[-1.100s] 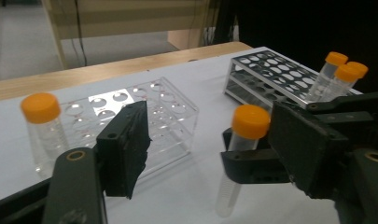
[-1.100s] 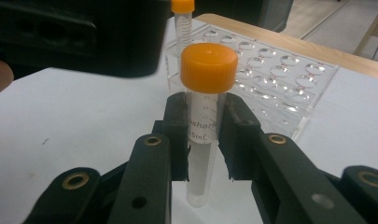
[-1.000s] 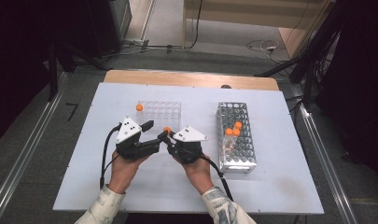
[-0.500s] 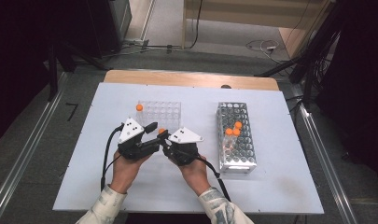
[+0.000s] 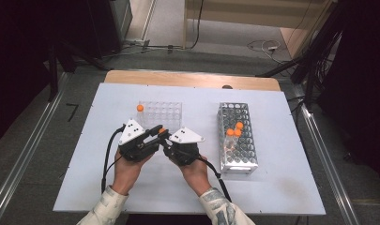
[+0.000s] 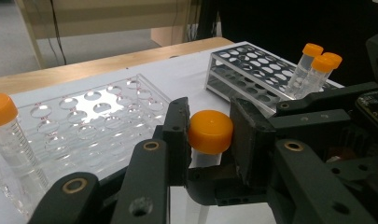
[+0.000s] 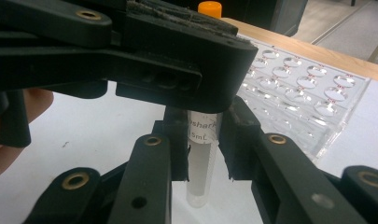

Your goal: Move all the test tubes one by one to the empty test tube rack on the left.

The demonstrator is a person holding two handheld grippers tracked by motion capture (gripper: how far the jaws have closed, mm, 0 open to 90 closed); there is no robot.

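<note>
A clear tube with an orange cap [image 6: 210,132] stands upright between both grippers above the white table [image 5: 272,187]. My left gripper [image 6: 209,137] is shut on the cap, one jaw pressed to each side. My right gripper [image 7: 203,140] is shut lower down on the tube's body [image 7: 201,158], whose tip hangs free of the table. In the high view the left gripper [image 5: 159,133] and right gripper [image 5: 166,140] meet nose to nose at the table's middle, just in front of the clear rack [image 5: 162,112].
One capped tube [image 5: 140,108] stands in the clear rack's left corner. A metal mesh rack [image 5: 237,154] at the right holds three orange-capped tubes [image 5: 234,131]. A wooden strip [image 5: 192,79] borders the table's far edge.
Both grippers, joined on the tube, have shifted slightly left and closer together; otherwise nothing has moved.
</note>
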